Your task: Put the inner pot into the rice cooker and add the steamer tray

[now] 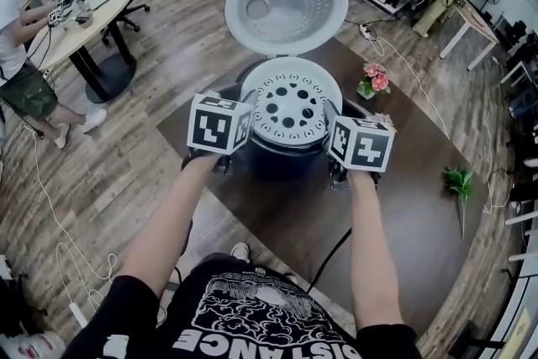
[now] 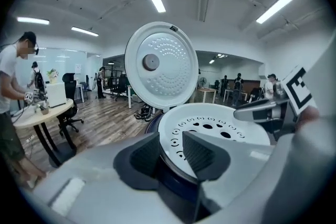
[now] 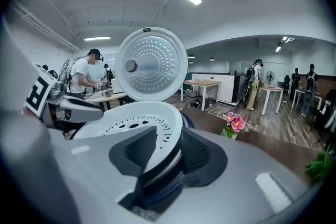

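The white round steamer tray with many holes (image 1: 290,107) sits on top of the dark round rice cooker (image 1: 282,160), in the middle of the head view. The rice cooker stands on a dark brown wooden surface (image 1: 403,206). Its big white round lid (image 1: 286,4) stands open behind it, near the top of the frame, so the way in from above is free. Some small pink flowers (image 1: 375,80) stand near the cooker on the right, out of the way.

The left claw (image 2: 170,157) is at the tray's left edge and the right claw (image 3: 160,152) is at its right edge. I think one on each side keeps the tray flat, so it goes down straight and does not tip. Each claw has its two jaws apart, with the thin rim of the tray between them, one jaw over the tray and one outside it. The dark pads do not look like they squeeze the rim. So I think the tray rests on the cooker by itself.

The tray looks clean, flat and stiff. Its holes go round in rings, with bigger round ones in the middle and small curved ones near the edge. The rim is smooth.

I cannot see the inner pot, because the tray covers the opening.
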